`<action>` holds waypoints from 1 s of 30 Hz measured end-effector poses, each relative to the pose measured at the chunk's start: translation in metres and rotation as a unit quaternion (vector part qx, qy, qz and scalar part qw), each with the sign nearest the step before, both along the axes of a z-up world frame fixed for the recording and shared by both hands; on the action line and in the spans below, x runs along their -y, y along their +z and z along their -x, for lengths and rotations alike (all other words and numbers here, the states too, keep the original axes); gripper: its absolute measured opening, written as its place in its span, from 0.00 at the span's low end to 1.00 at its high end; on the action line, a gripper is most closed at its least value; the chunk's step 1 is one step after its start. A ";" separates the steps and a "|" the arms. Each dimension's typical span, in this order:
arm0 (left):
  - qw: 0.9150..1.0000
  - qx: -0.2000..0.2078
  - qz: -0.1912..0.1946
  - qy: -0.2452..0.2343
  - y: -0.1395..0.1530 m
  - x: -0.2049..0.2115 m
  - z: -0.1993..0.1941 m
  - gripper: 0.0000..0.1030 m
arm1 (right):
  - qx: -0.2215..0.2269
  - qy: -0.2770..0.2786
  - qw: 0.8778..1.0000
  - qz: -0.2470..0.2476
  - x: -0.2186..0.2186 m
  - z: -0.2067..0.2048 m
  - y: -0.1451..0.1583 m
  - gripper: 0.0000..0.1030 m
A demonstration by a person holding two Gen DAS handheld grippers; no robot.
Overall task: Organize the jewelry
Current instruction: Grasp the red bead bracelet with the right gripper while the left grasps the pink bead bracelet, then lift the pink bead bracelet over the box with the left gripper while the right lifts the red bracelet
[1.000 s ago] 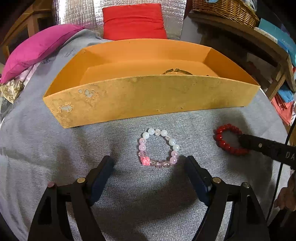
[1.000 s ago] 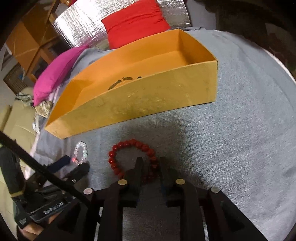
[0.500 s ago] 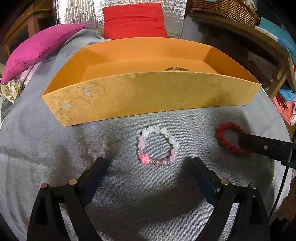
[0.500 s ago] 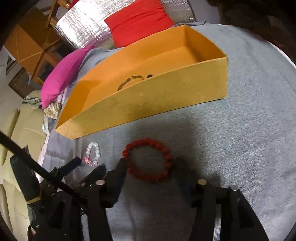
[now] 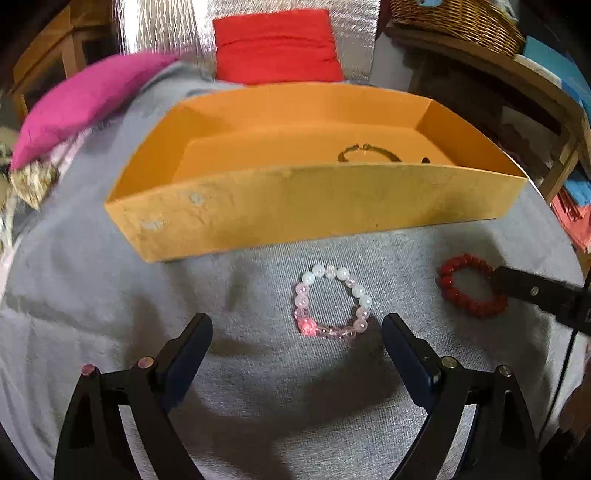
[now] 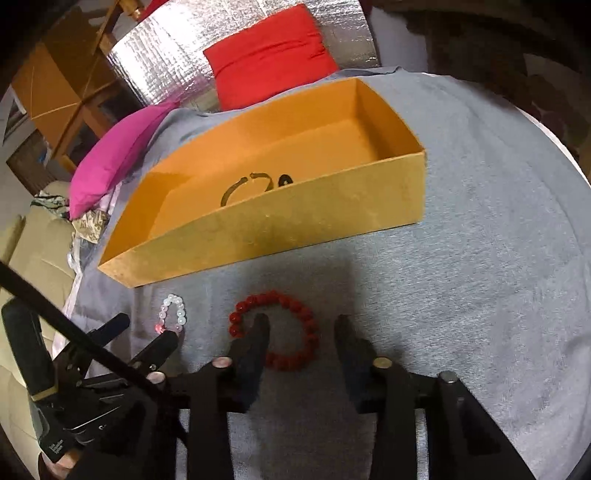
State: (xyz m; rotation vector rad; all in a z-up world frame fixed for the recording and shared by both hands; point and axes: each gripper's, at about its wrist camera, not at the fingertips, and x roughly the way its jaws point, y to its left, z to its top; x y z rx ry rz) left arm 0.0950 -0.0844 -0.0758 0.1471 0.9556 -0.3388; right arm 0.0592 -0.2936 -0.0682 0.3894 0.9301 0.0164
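Note:
A pink and white bead bracelet (image 5: 332, 302) lies on the grey cloth in front of an orange box (image 5: 314, 206). My left gripper (image 5: 297, 336) is open, its fingers either side of the bracelet's near edge. A red bead bracelet (image 6: 275, 328) lies to the right; it also shows in the left wrist view (image 5: 471, 290). My right gripper (image 6: 301, 330) is open, its left finger inside the red ring, its right finger just outside. A dark bangle (image 6: 247, 186) lies inside the box (image 6: 295, 221).
A red cushion (image 5: 277, 46) and a magenta cushion (image 5: 85, 99) lie behind the box. A wicker basket (image 5: 454, 18) stands on a wooden shelf at the back right. The left gripper (image 6: 146, 332) shows at the lower left of the right wrist view.
My right gripper has opened and let go of the red bracelet, then moved forward over it. My left gripper has opened wider and shifted left and back from the pink bracelet.

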 end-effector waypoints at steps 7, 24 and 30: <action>1.000 -0.012 0.015 -0.008 -0.005 0.004 0.003 0.90 | -0.005 -0.006 0.999 0.041 -0.007 -0.007 -0.008 0.18; 0.999 0.006 0.050 0.006 0.000 -0.007 -0.001 0.34 | 0.005 0.004 0.999 0.049 -0.015 -0.005 -0.005 0.10; 0.999 0.009 0.048 0.003 0.000 -0.007 -0.002 0.20 | -0.008 -0.003 0.999 0.032 -0.007 -0.006 -0.006 0.11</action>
